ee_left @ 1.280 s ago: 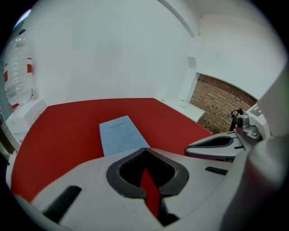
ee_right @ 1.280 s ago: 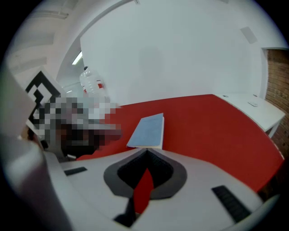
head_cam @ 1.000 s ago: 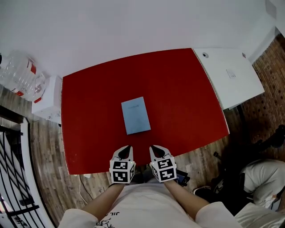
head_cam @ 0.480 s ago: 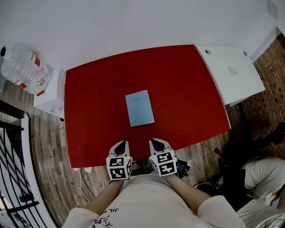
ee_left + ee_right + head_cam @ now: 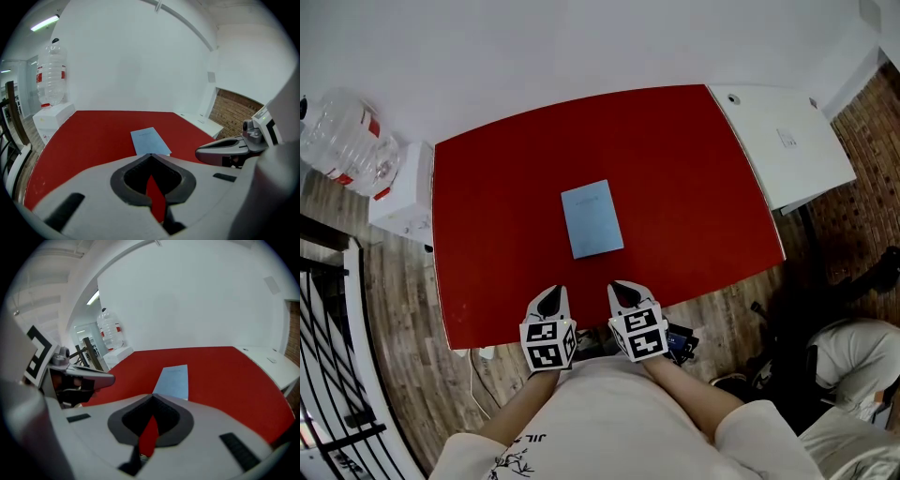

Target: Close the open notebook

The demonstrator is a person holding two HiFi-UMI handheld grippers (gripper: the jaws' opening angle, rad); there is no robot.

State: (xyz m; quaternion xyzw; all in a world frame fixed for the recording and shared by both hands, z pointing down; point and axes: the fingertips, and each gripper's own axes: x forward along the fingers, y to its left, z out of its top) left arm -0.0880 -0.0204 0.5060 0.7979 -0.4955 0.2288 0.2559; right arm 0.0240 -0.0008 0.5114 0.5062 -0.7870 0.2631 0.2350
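Observation:
A light blue notebook (image 5: 592, 218) lies closed and flat in the middle of the red table (image 5: 487, 206); it also shows ahead as the notebook (image 5: 149, 140) in the left gripper view and the notebook (image 5: 173, 380) in the right gripper view. My left gripper (image 5: 548, 302) hovers at the table's near edge, jaws shut with nothing between them. Beside it my right gripper (image 5: 624, 294) is shut and empty too. Both sit well short of the notebook, side by side.
A white side table (image 5: 783, 150) adjoins the red table on the right. A large water bottle (image 5: 342, 141) rests by a white box (image 5: 403, 197) at the left. Black railing (image 5: 328, 375) runs along the left; a person's clothing (image 5: 853, 375) is at lower right.
Both grippers have drawn back from the notebook toward the table's near edge. The notebook stays closed where it was.

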